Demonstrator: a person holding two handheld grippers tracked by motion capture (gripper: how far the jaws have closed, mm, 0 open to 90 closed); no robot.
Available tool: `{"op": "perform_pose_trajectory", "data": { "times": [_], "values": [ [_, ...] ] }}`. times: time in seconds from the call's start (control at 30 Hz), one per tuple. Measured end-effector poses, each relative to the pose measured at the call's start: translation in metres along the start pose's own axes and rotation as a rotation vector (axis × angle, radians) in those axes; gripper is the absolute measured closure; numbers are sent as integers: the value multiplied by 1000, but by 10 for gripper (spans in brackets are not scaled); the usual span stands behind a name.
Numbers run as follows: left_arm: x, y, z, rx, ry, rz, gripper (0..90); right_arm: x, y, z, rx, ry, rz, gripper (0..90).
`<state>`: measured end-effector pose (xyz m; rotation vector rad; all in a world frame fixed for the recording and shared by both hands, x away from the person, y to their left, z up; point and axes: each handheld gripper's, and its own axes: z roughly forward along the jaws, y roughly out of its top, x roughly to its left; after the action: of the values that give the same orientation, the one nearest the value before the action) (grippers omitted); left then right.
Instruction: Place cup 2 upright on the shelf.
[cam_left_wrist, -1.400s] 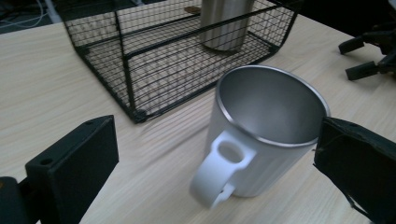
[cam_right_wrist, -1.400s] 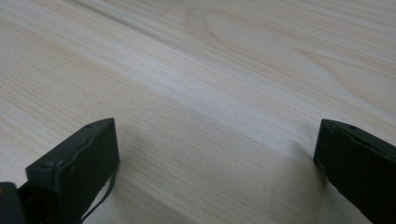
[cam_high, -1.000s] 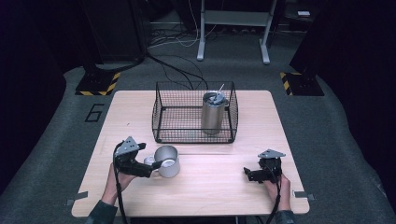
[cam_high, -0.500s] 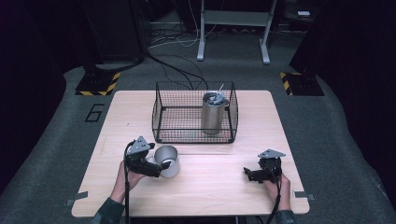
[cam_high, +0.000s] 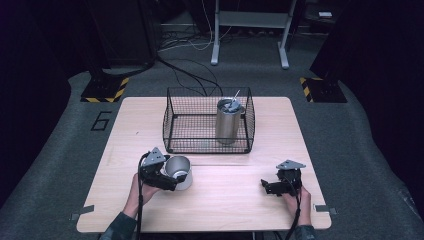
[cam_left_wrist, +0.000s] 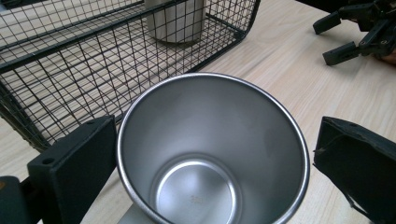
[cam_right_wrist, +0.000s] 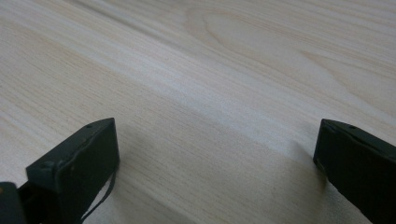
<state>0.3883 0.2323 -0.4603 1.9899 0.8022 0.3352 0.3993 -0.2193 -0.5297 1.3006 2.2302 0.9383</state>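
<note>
Steel cup (cam_high: 178, 170) sits between your left gripper's (cam_high: 174, 180) spread jaws, just in front of the wire basket (cam_high: 172, 131).

From the left: your left gripper lies low on the wooden table (cam_high: 125, 135), reaching around the open-topped cup, which stands upright on the near-left part of the board. In the left gripper view the cup's (cam_left_wrist: 212, 154) rim nearly touches the left jaw, while a clear gap shows at the right jaw, so the claw is released, not clamped. Behind the cup stands the black basket, and in its right half a taller steel tumbler (cam_high: 229, 121) stands upright with a lid and straw. Farther right, well apart from the cup, your right gripper (cam_high: 266, 186) rests on bare wood with its jaws wide apart, grasping nothing.
</note>
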Motion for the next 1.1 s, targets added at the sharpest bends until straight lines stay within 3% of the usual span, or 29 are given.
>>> {"op": "perform_pose_trajectory", "data": {
  "times": [0.77, 1.1],
  "values": [
    [-4, -2, 9, 27, 50, 8, 54, 0, 0, 0, -6, -7, 5, 0],
    [-2, -2, 9, 24, 35, 18, 58, 0, 0, 0, 1, 0, 3, 0]
  ]
}}
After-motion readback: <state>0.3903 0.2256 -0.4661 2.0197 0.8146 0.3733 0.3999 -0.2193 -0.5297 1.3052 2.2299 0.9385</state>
